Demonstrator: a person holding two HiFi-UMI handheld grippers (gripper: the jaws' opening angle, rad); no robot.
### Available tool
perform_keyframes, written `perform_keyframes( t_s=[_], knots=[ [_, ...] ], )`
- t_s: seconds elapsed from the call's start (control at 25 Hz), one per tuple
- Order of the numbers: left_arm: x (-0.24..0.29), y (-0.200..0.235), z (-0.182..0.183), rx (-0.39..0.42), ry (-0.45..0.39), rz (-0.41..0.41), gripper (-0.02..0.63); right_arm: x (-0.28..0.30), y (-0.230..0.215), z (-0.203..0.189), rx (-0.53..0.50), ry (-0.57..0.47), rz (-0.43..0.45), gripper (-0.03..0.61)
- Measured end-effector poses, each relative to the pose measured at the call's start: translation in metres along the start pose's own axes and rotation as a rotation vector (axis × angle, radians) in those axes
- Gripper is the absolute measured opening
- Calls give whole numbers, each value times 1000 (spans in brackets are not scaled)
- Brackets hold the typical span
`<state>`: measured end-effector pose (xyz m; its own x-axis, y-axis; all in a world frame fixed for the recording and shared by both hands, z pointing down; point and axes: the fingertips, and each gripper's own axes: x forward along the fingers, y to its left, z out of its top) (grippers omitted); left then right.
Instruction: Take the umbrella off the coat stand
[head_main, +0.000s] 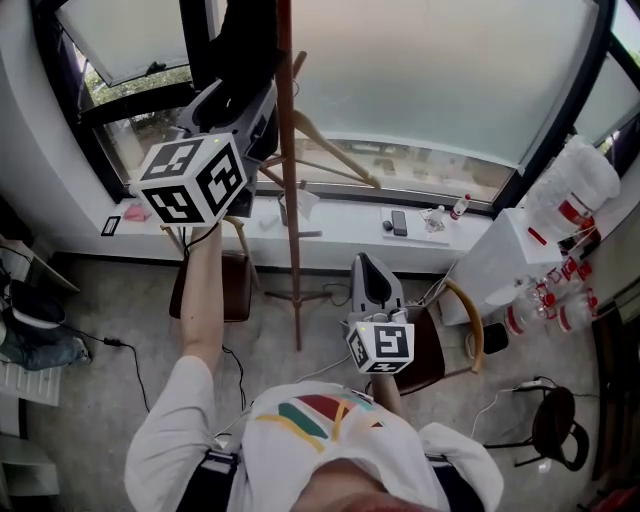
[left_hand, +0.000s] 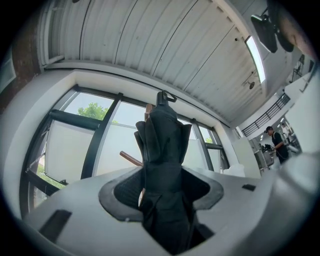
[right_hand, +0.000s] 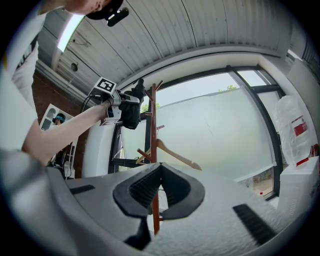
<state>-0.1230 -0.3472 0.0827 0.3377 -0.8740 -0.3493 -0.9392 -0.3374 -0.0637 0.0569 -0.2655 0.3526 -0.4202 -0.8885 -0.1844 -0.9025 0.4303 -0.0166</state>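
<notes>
A black folded umbrella (left_hand: 162, 165) stands upright between the pads of my left gripper (left_hand: 162, 197), which is shut on it. Its strap loop shows at the top. In the head view the left gripper (head_main: 240, 105) is raised high beside the wooden coat stand (head_main: 288, 200), with the umbrella (head_main: 235, 45) up against the pole's left side. The right gripper view shows the same umbrella (right_hand: 131, 107) near the top of the stand (right_hand: 153, 125). My right gripper (right_hand: 160, 167) is shut and empty, held low in front of the stand (head_main: 365, 265).
A wooden hanger (head_main: 330, 145) hangs on the stand. A window sill (head_main: 350, 225) with small items runs behind it. Brown chairs (head_main: 240, 285) stand left and right of the pole, a white cabinet (head_main: 505, 255) with plastic bags at the right, a black stool (head_main: 555, 425) nearer.
</notes>
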Motion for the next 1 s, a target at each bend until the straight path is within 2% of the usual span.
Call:
perform_keyframes(
  t_s=[0.24,0.48,0.68,1.0],
  knots=[
    [-29,-6,-2,67,-46,47,230,4,10,1,-22,2,23,0],
    [-58,-24,-20,70,-60,34,229,9,18,17,-103,-35,33,0],
    [-83,-41,-43,82,-58,45,229,5,14,17,-85,-9,3,0],
    [-110,-58,-90,21,-16,87,230,7,30,20,-97,-15,47,0]
  ],
)
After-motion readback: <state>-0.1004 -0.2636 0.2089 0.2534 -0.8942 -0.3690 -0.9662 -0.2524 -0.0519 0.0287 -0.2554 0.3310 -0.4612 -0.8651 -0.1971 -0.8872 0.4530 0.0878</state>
